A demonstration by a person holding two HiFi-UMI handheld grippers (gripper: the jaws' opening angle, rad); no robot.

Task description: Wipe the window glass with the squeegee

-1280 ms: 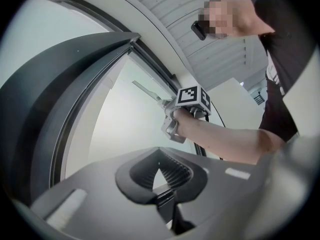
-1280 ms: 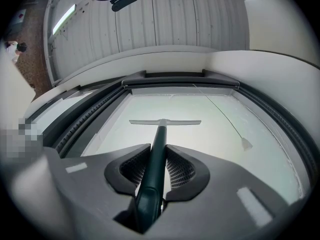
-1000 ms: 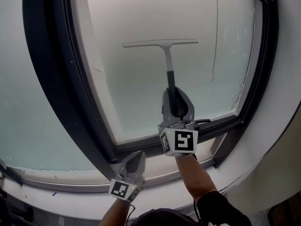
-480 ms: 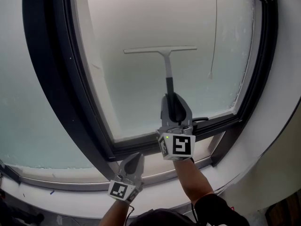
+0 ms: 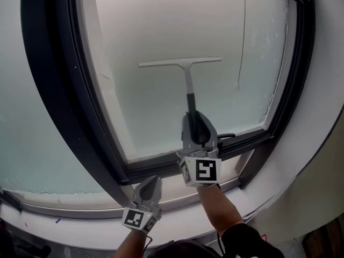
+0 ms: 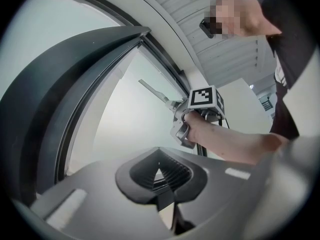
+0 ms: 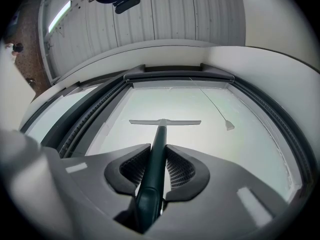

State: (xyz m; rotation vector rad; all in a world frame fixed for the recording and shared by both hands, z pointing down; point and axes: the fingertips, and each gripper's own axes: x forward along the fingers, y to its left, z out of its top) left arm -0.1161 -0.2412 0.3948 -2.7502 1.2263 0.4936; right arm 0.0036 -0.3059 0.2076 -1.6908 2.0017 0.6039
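far left we see a frosted side pane (image 5: 21, 144), then the dark window frame (image 5: 51, 90) curving down beside it. low down, in front of the pale sill (image 5: 75, 222), the left gripper (image 5: 152, 183) points up at the frame's bottom rail. in the left gripper view its jaws are closed tip to tip with nothing held, only a small gap between the pads lower down. next comes the window glass (image 5: 161, 20), milky and pale. the squeegee (image 5: 180, 63) lies against it about mid-pane, blade level, its pale neck running down into a dark handle. the right gripper (image 5: 198, 123) is clamped on that handle, one jaw on each side, ribbed pads (image 7: 179, 171) pressing it. right of the squeegee we note a thin cord (image 5: 242, 31) hanging down the glass, a small pull at its end, apart from the blade. last, the frame's right side.
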